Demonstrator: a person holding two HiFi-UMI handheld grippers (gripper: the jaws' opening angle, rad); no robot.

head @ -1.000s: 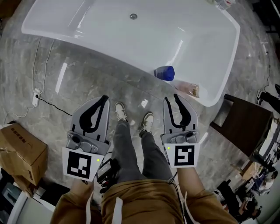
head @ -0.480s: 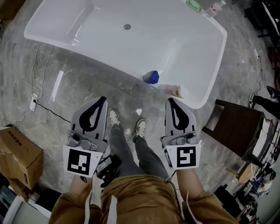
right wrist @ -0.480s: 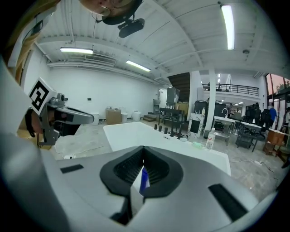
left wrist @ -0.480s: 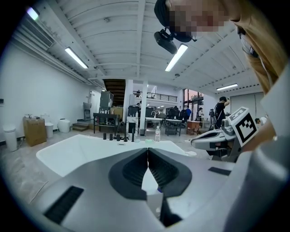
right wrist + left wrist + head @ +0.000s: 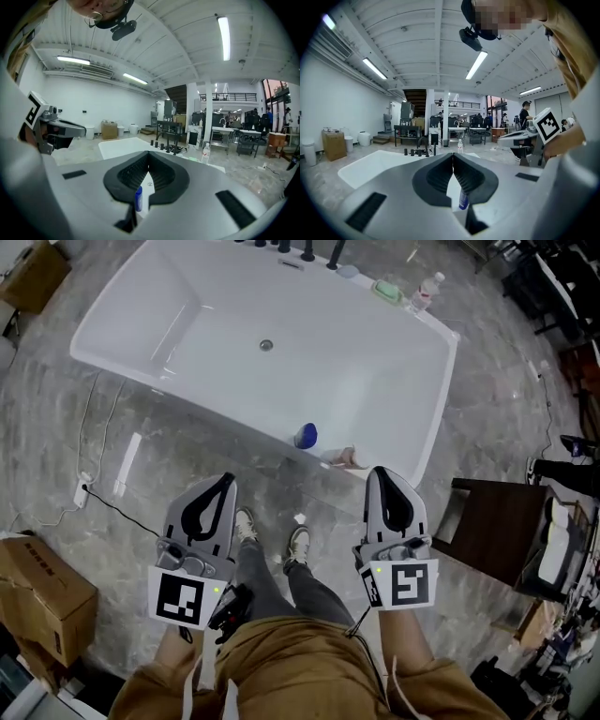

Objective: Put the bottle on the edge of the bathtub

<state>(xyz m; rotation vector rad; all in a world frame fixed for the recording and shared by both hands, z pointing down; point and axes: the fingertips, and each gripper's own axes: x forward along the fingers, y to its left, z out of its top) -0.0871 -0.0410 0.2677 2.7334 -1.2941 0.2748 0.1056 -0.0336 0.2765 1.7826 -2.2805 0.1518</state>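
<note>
From the head view, looking steeply down, a white bathtub (image 5: 394, 442) lay slantwise across a grey marble floor (image 5: 187, 446). The blue bottle (image 5: 306, 436) stood upright on the tub's near edge, with a small pinkish item (image 5: 343, 459) lying just beside it on the same edge. The left gripper (image 5: 225, 481) and the right gripper (image 5: 380, 472) were held side by side above the person's shoes (image 5: 298, 543), both well apart from the bottle, and both had their jaws together on nothing. A clear water bottle (image 5: 424, 291) and a green soap (image 5: 385, 291) sat on the far edge, a cardboard box (image 5: 37, 587) stood at lower left and a dark chair (image 5: 497, 526) at right. In the left gripper view, the left gripper (image 5: 453, 155) had its fingertips meeting with nothing pinched; the bottle (image 5: 463, 199) showed far below through the gap behind the tips, and the tub (image 5: 370, 165) stretched out beyond. In the right gripper view, the right gripper (image 5: 148, 153) was likewise closed tip to tip and empty, with the bottle (image 5: 138, 198) visible below through the opening and the water bottle (image 5: 205, 153) on the far rim.
</note>
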